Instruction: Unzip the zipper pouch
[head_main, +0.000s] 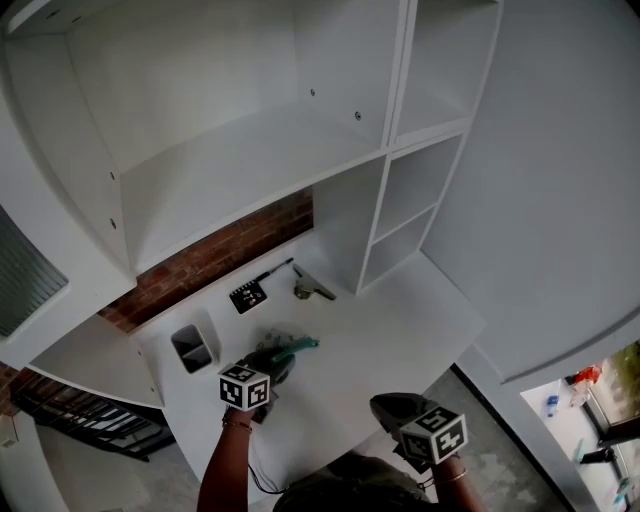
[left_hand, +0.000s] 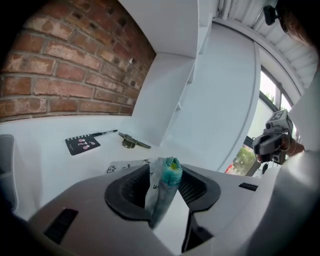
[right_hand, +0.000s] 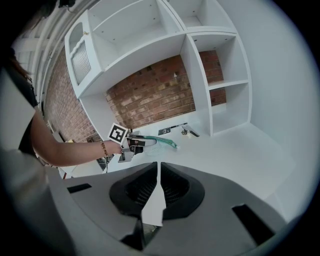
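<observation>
The zipper pouch (head_main: 296, 347), clear with a teal zip edge, lies at the middle of the white desk (head_main: 400, 330). My left gripper (head_main: 272, 362) is at its near end. In the left gripper view the pouch (left_hand: 161, 192) stands edge-on between the jaws of the left gripper (left_hand: 165, 170), which are slightly apart, with a strip of desk showing beside it. The right gripper view shows the teal edge (right_hand: 159, 142) reaching right from the left gripper (right_hand: 132, 145) down to the desk. My right gripper (head_main: 388, 404) hovers at the desk's front edge, shut and empty (right_hand: 158, 167).
Behind the pouch lie a small black notebook (head_main: 248, 296), a pen (head_main: 275, 270) and a metal clip (head_main: 312, 290). A grey holder (head_main: 192, 347) stands at the left. White shelf compartments (head_main: 405, 215) rise at the back right, against a brick wall (head_main: 220, 255).
</observation>
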